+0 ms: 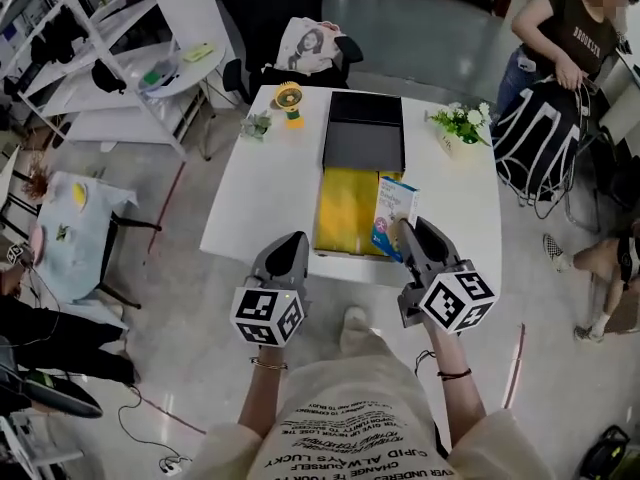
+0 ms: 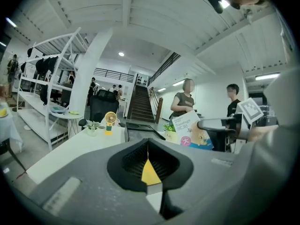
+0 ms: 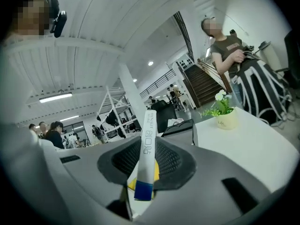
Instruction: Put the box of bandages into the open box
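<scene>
Right gripper [image 1: 404, 230] clamped on bandage box [image 1: 394, 211], held upright over right near corner of open box [image 1: 342, 208] at desk [image 1: 262, 183] near edge; left gripper [image 1: 297, 238] closed, empty, beside open box's left near corner

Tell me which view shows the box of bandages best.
The head view: the box of bandages shows its printed face, held by the right gripper at the open box. The left gripper view shows it small; the right gripper view shows only its narrow edge.

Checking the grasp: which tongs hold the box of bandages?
The right tongs, clamped on the box of bandages; the left tongs are shut and empty.
</scene>
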The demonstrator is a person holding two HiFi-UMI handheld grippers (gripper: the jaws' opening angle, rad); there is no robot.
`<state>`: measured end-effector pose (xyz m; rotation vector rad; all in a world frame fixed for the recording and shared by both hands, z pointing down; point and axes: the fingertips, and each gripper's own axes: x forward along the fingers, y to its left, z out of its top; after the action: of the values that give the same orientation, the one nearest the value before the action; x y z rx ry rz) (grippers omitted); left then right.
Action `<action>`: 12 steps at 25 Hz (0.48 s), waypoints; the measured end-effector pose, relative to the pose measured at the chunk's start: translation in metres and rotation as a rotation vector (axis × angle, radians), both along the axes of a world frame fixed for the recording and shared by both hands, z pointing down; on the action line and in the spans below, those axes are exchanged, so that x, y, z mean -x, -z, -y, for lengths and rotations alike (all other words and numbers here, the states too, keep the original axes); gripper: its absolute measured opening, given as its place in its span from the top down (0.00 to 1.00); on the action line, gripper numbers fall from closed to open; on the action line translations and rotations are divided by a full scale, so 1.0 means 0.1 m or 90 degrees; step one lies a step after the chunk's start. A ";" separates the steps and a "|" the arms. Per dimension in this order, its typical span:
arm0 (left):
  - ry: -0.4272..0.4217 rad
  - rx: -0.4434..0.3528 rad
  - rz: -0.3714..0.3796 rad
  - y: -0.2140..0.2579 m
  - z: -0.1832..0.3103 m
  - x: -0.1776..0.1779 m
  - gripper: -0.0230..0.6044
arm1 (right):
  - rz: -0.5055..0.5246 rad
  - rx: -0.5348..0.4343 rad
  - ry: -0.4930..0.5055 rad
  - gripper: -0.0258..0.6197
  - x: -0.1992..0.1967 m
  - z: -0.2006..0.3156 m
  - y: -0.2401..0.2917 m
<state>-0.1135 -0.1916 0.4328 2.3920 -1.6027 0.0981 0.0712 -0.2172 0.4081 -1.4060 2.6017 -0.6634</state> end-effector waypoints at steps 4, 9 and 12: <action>0.004 0.017 -0.005 -0.10 0.22 -0.03 0.93 | 0.015 0.036 0.024 0.82 0.05 0.23 -0.15; 0.002 0.045 -0.003 -0.30 0.42 -0.12 0.93 | 0.031 0.084 0.066 0.82 0.13 0.45 -0.37; 0.006 0.062 -0.004 -0.43 0.55 -0.12 0.93 | 0.033 0.111 0.088 0.82 0.23 0.58 -0.51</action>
<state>-0.1017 -0.2469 0.4753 2.3098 -1.5686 0.1618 0.0487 -0.2753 0.4588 -1.2393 2.6742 -0.9521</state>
